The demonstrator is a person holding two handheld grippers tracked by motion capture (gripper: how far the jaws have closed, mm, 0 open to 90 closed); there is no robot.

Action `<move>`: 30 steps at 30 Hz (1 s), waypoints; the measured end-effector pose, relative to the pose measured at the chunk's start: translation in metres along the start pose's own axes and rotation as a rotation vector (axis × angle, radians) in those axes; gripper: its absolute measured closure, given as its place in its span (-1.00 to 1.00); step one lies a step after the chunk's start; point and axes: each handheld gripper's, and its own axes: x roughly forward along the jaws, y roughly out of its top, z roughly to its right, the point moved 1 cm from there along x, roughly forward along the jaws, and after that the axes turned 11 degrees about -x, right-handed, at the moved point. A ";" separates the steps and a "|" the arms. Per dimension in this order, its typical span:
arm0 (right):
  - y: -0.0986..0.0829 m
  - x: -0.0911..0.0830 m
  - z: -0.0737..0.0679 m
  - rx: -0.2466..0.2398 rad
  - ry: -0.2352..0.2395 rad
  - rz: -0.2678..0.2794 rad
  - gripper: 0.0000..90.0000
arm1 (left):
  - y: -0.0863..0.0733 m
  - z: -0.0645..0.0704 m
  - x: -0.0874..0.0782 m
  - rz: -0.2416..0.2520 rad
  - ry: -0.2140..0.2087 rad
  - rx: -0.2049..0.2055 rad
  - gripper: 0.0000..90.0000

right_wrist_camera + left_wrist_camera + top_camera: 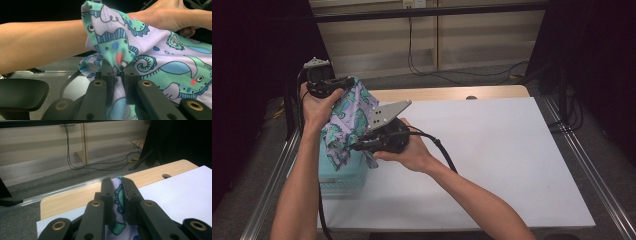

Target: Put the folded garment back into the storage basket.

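From the high view, both hands are lifting a patterned cloth (349,120) above the left side of the table (492,165), over a turquoise basket (339,175) that is sitting at the near left. The left gripper (343,84) is pinching the cloth's far, upper edge, while the right gripper (357,146) is gripping it lower and nearer. By my reading, the cloth is being pulled out of the basket or opened up in the air, so the next move is calling for drawing the two grippers apart and carrying the fabric right, over the white sheet, without letting either pinch slip.

In the left gripper view, the left gripper (117,185) is nearly closed, its jaws clamping a thin fold of the cloth (118,202), with the wooden table edge (75,197) lying beyond.

In the right gripper view, the right gripper (117,67) is likewise clenched tight on a bunched ridge of the cloth (160,60), the seahorse-like print draping to the right. The person's left forearm (42,42) is crossing behind the fabric.
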 end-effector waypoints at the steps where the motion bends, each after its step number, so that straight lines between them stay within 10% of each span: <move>1: 0.001 0.001 0.000 0.001 -0.001 -0.004 0.86 | 0.001 -0.002 -0.001 0.006 0.005 0.003 0.79; 30: 0.003 0.052 0.014 0.021 0.046 -0.034 0.85 | -0.006 -0.049 -0.005 -0.031 0.063 0.022 0.79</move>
